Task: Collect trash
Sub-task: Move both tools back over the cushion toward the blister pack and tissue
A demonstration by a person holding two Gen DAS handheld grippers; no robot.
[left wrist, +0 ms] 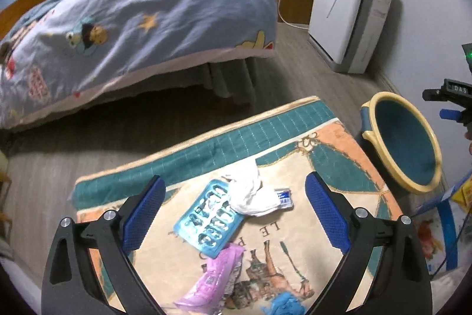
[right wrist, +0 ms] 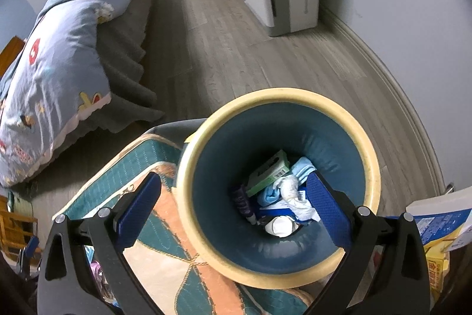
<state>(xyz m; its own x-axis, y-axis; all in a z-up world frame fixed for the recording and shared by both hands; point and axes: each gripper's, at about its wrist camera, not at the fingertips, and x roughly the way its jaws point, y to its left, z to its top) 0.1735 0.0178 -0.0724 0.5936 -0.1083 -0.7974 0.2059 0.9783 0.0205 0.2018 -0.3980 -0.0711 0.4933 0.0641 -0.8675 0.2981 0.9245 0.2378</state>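
My left gripper (left wrist: pixel 234 180) is open above a patterned mat (left wrist: pixel 295 132) strewn with trash. Between its fingers lie a blue blister pack (left wrist: pixel 206 220), a crumpled white tissue (left wrist: pixel 250 197) and a small blue-and-white packet (left wrist: pixel 284 197). A pink wrapper (left wrist: pixel 212 276) and a crumpled blue scrap (left wrist: pixel 283 306) lie nearer the camera. The blue bin with a cream rim (left wrist: pixel 380 105) stands right of the mat. My right gripper (right wrist: pixel 234 177) hangs open and empty over that bin (right wrist: pixel 188 167). Inside the bin are a green box (right wrist: pixel 268 170), a white tissue (right wrist: pixel 292 191) and a white bottle (right wrist: pixel 278 226).
A bed with a blue cartoon quilt (left wrist: pixel 147 19) fills the left, and bare wooden floor (right wrist: pixel 236 34) separates it from the mat. A white appliance (left wrist: pixel 339 14) stands against the far wall. Cardboard boxes (right wrist: pixel 436 223) sit just right of the bin.
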